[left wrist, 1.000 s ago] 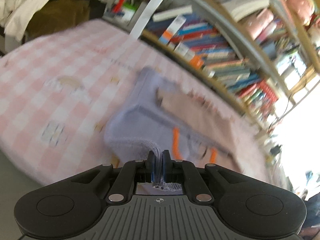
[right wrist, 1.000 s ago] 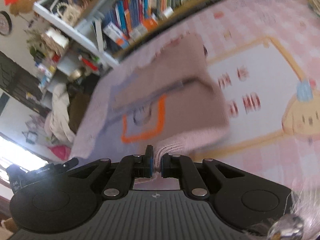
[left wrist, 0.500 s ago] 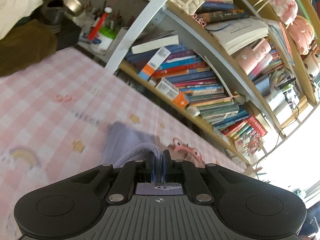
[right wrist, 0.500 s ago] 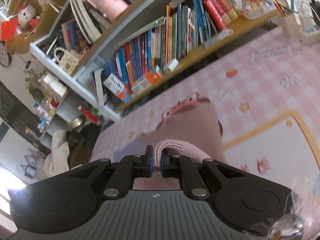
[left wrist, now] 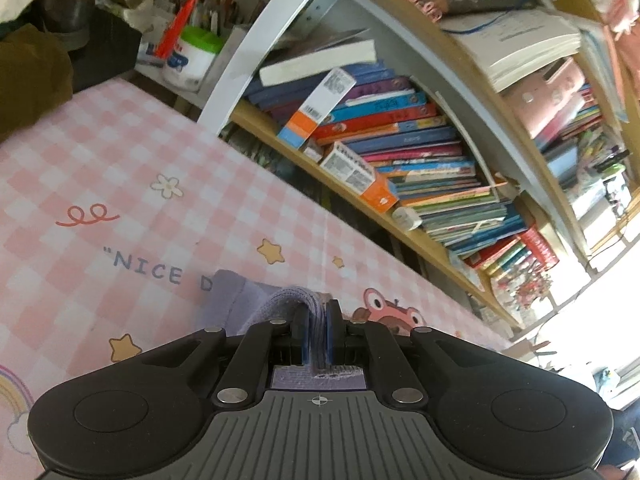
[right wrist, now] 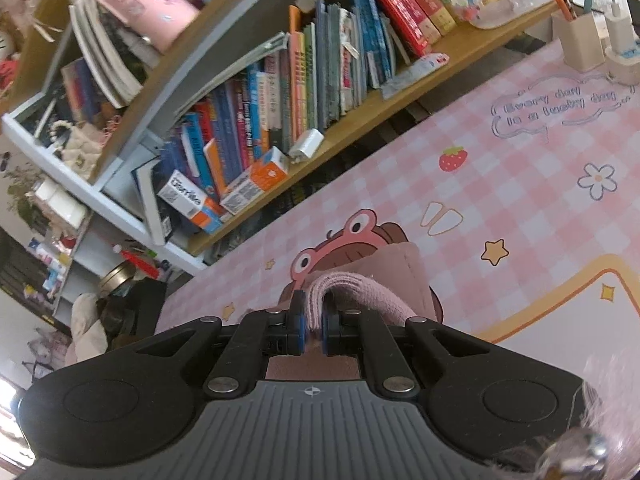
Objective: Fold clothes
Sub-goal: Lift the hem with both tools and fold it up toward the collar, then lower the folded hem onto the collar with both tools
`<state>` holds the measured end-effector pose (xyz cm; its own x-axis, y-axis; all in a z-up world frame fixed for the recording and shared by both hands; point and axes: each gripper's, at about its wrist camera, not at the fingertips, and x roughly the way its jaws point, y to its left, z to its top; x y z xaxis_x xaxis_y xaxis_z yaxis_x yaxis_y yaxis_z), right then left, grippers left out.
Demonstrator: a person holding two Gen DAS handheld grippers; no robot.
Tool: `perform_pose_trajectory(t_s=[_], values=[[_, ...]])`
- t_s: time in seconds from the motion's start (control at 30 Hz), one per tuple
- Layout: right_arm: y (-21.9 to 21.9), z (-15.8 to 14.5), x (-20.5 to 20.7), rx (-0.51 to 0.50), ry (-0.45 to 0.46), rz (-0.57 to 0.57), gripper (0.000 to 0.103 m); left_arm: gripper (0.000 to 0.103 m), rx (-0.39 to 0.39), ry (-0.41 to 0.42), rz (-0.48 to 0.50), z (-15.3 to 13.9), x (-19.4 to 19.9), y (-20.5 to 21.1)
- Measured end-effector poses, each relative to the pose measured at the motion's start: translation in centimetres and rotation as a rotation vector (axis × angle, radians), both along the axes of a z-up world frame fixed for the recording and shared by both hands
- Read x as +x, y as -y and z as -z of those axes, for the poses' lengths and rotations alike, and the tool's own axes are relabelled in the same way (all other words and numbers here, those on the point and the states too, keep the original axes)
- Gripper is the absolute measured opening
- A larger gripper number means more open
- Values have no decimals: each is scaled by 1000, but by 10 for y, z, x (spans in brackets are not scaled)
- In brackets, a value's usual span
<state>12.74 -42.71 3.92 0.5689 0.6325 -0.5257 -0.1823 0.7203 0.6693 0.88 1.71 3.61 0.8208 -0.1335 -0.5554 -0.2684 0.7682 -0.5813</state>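
While over pink mat [left wrist: 120,152], left hand-held gripper [left wrist: 316,332] pinches lilac cloth [left wrist: 248,300]; right hand-held gripper [right wrist: 313,324] pinches pink cloth [right wrist: 360,292]

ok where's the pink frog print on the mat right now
In the right wrist view the frog print sits mid-frame on the mat, just beyond the pink cloth pinched in the right gripper, below the bookshelf.

Two grippers, the left gripper [left wrist: 316,330] and the right gripper [right wrist: 313,326]. One garment [left wrist: 240,296], I think. One checked mat [left wrist: 100,168]. One bookshelf [left wrist: 400,152].
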Motion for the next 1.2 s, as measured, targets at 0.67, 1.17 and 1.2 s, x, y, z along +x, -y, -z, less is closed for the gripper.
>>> perform_pose_trajectory(t_s=[0.67,1.17,1.2], values=[[-13,34,49,-80,-37,91,30,15,43,-88,9,29,35,-15],[-47,38,55,-400,116,-21,42,65,460,-72,67,23,44,4],[-51,40,56,-415,127,-36,41,65,517,-73,114,28,48,12]])
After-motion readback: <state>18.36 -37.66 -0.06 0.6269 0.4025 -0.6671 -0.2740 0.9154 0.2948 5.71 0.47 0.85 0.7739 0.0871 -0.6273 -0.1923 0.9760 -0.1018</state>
